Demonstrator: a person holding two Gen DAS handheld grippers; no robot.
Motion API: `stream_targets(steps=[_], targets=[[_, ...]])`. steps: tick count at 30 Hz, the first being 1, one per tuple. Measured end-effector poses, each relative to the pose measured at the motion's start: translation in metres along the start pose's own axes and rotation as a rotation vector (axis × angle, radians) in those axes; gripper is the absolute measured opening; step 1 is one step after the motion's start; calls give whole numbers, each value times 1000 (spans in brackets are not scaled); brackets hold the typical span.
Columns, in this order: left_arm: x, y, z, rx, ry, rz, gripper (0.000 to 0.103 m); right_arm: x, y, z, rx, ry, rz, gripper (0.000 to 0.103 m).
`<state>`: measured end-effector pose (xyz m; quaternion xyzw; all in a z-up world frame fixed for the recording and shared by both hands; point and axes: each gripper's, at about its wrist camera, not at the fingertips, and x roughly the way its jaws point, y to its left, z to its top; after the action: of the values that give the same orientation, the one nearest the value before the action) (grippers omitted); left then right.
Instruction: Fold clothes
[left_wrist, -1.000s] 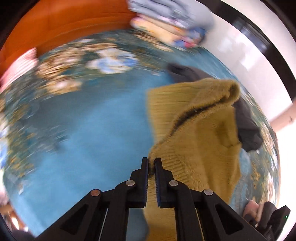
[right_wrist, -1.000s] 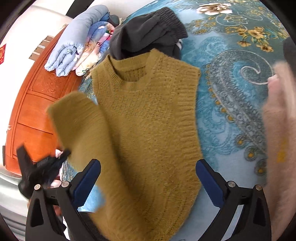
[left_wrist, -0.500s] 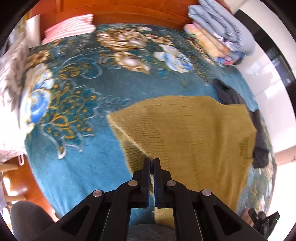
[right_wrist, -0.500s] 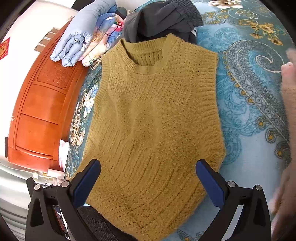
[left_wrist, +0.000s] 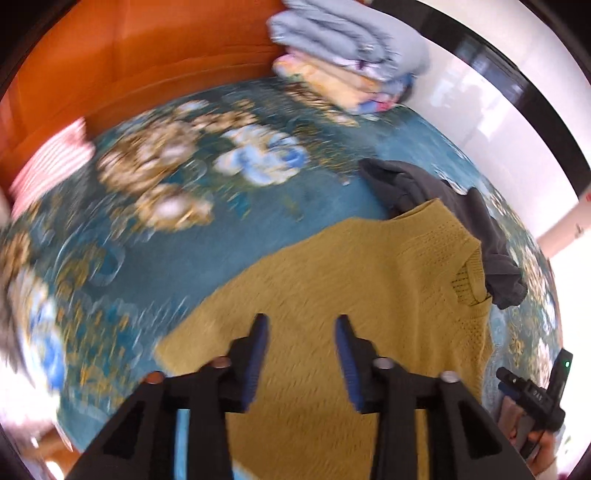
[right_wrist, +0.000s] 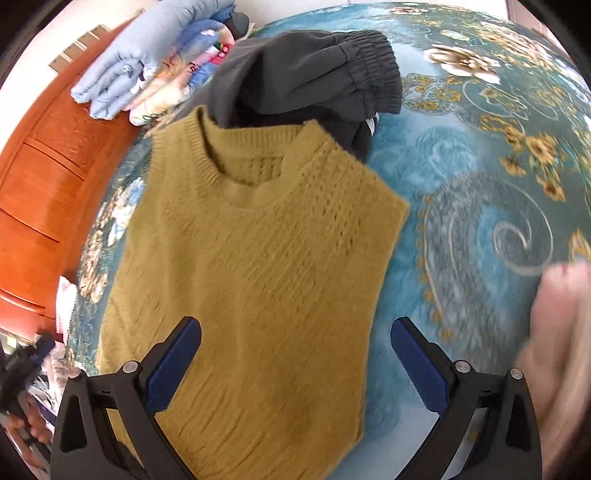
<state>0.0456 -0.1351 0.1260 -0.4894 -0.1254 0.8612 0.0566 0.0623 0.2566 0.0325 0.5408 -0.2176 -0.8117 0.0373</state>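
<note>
A mustard-yellow knitted vest (right_wrist: 255, 280) lies flat on the teal flowered bedspread (right_wrist: 480, 206), neck hole away from me; it also shows in the left wrist view (left_wrist: 354, 280). My left gripper (left_wrist: 301, 326) is open and empty just above the vest's side edge. My right gripper (right_wrist: 295, 332) is wide open and empty above the vest's lower part. Dark grey trousers (right_wrist: 306, 74) lie bunched beyond the vest's neck, and the vest's shoulders overlap them.
Folded light-blue and patterned bedding (left_wrist: 347, 59) is stacked against the orange wooden headboard (left_wrist: 129, 62). A pink striped cloth (left_wrist: 51, 162) lies at the left. A pale fuzzy garment (right_wrist: 557, 362) is at the right edge. The other hand-held gripper (left_wrist: 532, 391) shows low right.
My left gripper has let go of the vest's edge and opened. The vest, folded over a second ago, now lies spread flat. My right gripper stayed open above it.
</note>
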Motion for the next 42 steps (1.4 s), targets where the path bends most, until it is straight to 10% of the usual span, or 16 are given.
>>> stream_targets(steps=[15,32,35,37,39,42], targets=[[163,-87,90,390,44,-166,64,38,-28,77,-100,-23,-189,102],[251,-123,107,253,159,-373,73,55,-54,64,18,-3,-84,85],[246,-126,100,243,139,-382,61,51,-57,61,44,-8,-77,81],[239,-128,95,252,126,-383,24,48,-59,58,71,-11,-70,76],[229,-130,90,273,113,-361,8,45,-62,54,108,-9,-50,64],[207,-128,83,262,83,-372,7,41,-65,49,161,0,-21,40]])
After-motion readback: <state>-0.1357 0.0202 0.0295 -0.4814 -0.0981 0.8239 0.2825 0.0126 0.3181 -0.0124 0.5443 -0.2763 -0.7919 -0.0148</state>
